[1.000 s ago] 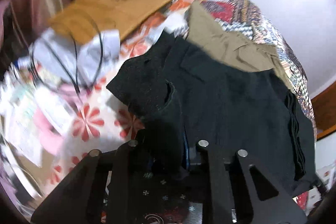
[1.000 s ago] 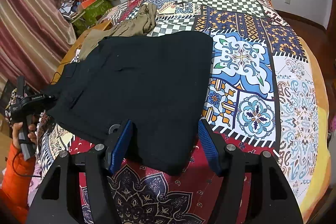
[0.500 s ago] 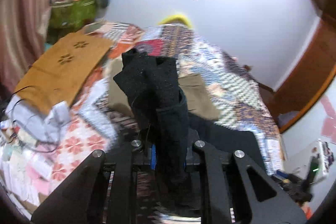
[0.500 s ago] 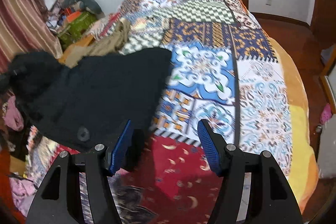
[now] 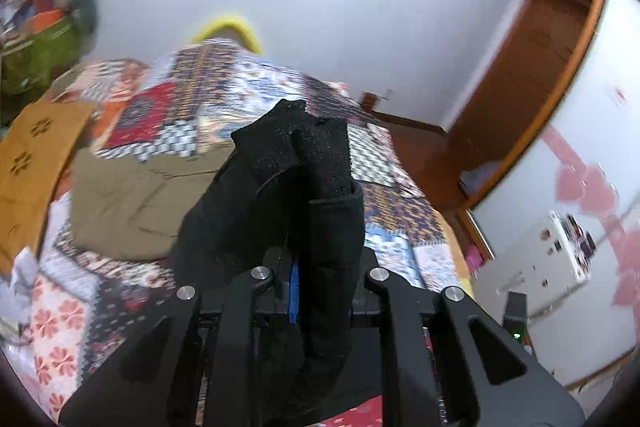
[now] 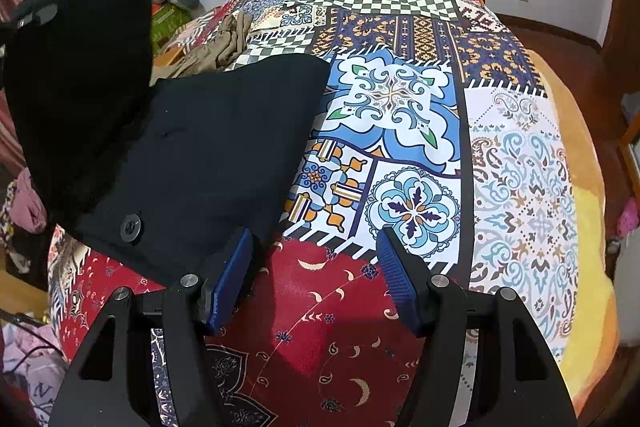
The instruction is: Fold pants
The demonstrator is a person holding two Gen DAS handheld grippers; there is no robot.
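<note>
The black pants (image 6: 208, 147) lie on the patchwork bedspread (image 6: 400, 107), their waist end with a button (image 6: 131, 227) near the bed's front left. My left gripper (image 5: 308, 267) is shut on a bunched edge of the black pants (image 5: 296, 195) and holds it up above the bed; in the right wrist view that raised part (image 6: 80, 79) hangs at the left. My right gripper (image 6: 316, 267) is open and empty, low over the bedspread beside the pants' near right edge.
Khaki-olive pants lie crumpled behind the black ones (image 6: 216, 47), also in the left wrist view (image 5: 132, 195). Clutter and a green bag (image 5: 32, 55) sit left of the bed. A wooden door (image 5: 532, 67) is at the right. The bed's right side slopes to an orange edge (image 6: 592, 227).
My left gripper has lifted the held edge of the black pants high and swung it over toward the bed's middle. My right gripper stayed open and shifted slightly right.
</note>
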